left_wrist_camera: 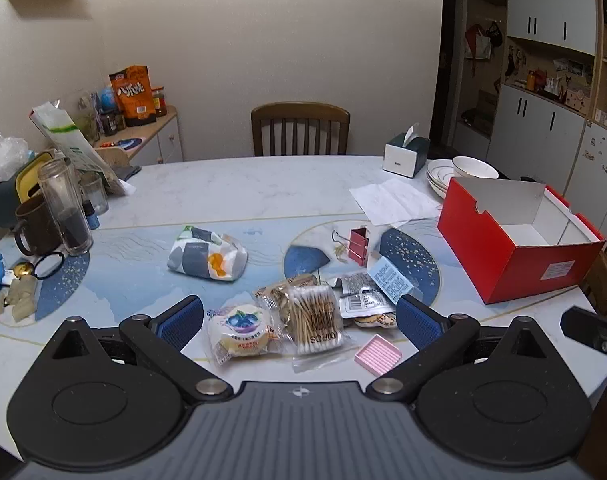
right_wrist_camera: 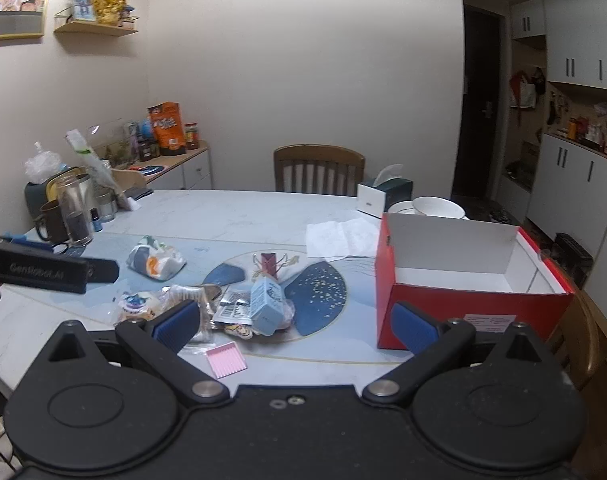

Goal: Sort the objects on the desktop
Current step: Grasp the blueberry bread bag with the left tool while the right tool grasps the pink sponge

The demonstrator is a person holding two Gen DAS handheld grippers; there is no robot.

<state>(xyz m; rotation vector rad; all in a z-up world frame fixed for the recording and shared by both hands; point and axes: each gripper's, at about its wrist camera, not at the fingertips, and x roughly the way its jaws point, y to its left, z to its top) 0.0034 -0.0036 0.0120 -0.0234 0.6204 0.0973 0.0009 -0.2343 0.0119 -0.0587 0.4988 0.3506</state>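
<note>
Both left tongs (left_wrist_camera: 299,320) and right tongs (right_wrist_camera: 295,322) gape wide, empty, above the cluttered pale marble desk (left_wrist_camera: 231,188) beside an open red cardboard box (right_wrist_camera: 463,312).

The table (left_wrist_camera: 231,188) is round, w/ a pale marble-look top and a blue patterned mat. Near the front edge a heap of small things is seen: a round snack pack (left_wrist_camera: 241,330), a cotton swab bag (left_wrist_camera: 313,318), foil sachets (left_wrist_camera: 361,294), a pink flat piece (left_wrist_camera: 377,354). Behind them lie a patterned pouch (left_wrist_camera: 207,258) and a binder clip (left_wrist_camera: 357,244). At the right stands an open red box (left_wrist_camera: 515,244), beside a paper sheet (left_wrist_camera: 393,202), plates w/ a bowl (left_wrist_camera: 459,172) and a tissue box (left_wrist_camera: 405,154). At the left are a brown mug (left_wrist_camera: 33,226) and a glass bottle (left_wrist_camera: 65,206).
</note>
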